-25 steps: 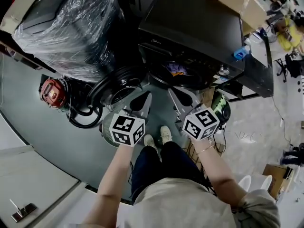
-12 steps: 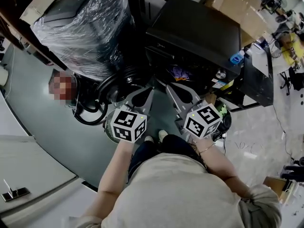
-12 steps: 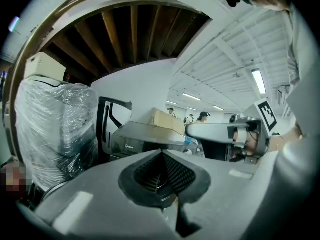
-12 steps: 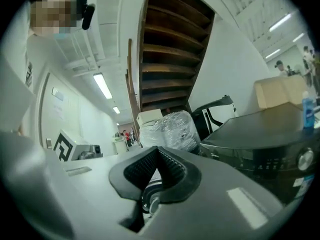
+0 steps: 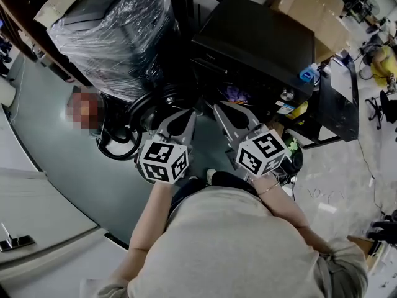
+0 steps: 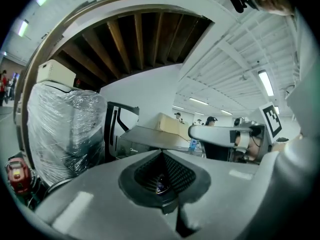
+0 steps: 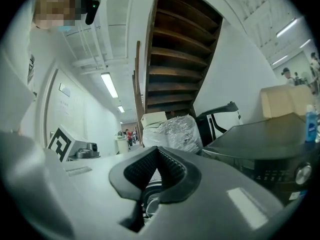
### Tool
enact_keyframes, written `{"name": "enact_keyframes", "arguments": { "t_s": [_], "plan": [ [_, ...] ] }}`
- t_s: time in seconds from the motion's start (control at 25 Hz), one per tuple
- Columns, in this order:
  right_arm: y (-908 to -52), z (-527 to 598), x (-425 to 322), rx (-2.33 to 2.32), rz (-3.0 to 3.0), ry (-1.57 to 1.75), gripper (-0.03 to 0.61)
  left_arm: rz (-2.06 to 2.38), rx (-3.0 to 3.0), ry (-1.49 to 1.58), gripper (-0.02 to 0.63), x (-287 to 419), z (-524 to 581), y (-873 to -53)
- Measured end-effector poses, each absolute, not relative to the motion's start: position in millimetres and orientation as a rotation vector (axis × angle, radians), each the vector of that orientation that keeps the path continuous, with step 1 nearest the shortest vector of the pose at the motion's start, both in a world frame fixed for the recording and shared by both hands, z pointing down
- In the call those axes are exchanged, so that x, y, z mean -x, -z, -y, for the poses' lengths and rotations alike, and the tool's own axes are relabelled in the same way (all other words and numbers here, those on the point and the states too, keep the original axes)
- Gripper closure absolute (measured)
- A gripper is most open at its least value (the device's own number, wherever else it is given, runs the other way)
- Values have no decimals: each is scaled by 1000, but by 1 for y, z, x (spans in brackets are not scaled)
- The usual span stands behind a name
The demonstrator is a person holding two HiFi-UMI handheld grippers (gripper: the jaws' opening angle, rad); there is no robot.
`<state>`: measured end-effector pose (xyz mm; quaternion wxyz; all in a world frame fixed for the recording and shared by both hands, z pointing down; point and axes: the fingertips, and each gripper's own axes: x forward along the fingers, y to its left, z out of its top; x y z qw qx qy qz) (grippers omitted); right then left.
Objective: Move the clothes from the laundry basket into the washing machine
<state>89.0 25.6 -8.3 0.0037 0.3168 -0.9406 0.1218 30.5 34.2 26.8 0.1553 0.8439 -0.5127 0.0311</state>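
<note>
The black washing machine [image 5: 260,36] stands ahead with its round door [image 5: 152,107] swung open to the left. A purple garment [image 5: 236,94] lies in the drum opening. My left gripper [image 5: 186,113] is held in front of the door, shut with nothing in it. Beside it my right gripper [image 5: 218,108] points at the drum, shut and empty too. In the left gripper view the left gripper's [image 6: 161,154] pads meet, with the washer [image 6: 150,136] beyond. The right gripper view shows the right gripper [image 7: 157,149] closed the same way. I see no laundry basket.
A plastic-wrapped appliance [image 5: 111,30] stands left of the washer, with a black hose coil [image 5: 115,144] on the floor below it. A cardboard box [image 5: 316,11] and a blue bottle [image 5: 310,73] lie right of the washer. A green object [image 5: 293,153] sits by my right hand.
Both grippers have risen and come closer to the washer opening. The pale round thing on the floor under the left gripper is now hidden behind its cube. Both stay shut.
</note>
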Motion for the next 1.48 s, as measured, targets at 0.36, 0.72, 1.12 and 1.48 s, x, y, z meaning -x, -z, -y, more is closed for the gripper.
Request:
{"name": "enact_keyframes", "arguments": {
  "t_s": [0.36, 0.72, 1.12, 1.48],
  "plan": [
    [3, -24, -93, -963, 2937, -390, 552, 1529, -2387, -76, 614, -33, -35, -25],
    [-4, -28, -92, -942, 2920, -385, 552, 1522, -2386, -76, 614, -34, -39, -26],
    [-10, -33, -88, -903, 2903, -404, 552, 1491, -2389, -82, 614, -35, -41, -31],
    [-15, -33, -91, -884, 2901, -425, 552, 1461, -2423, -87, 614, -42, -42, -29]
  ]
}}
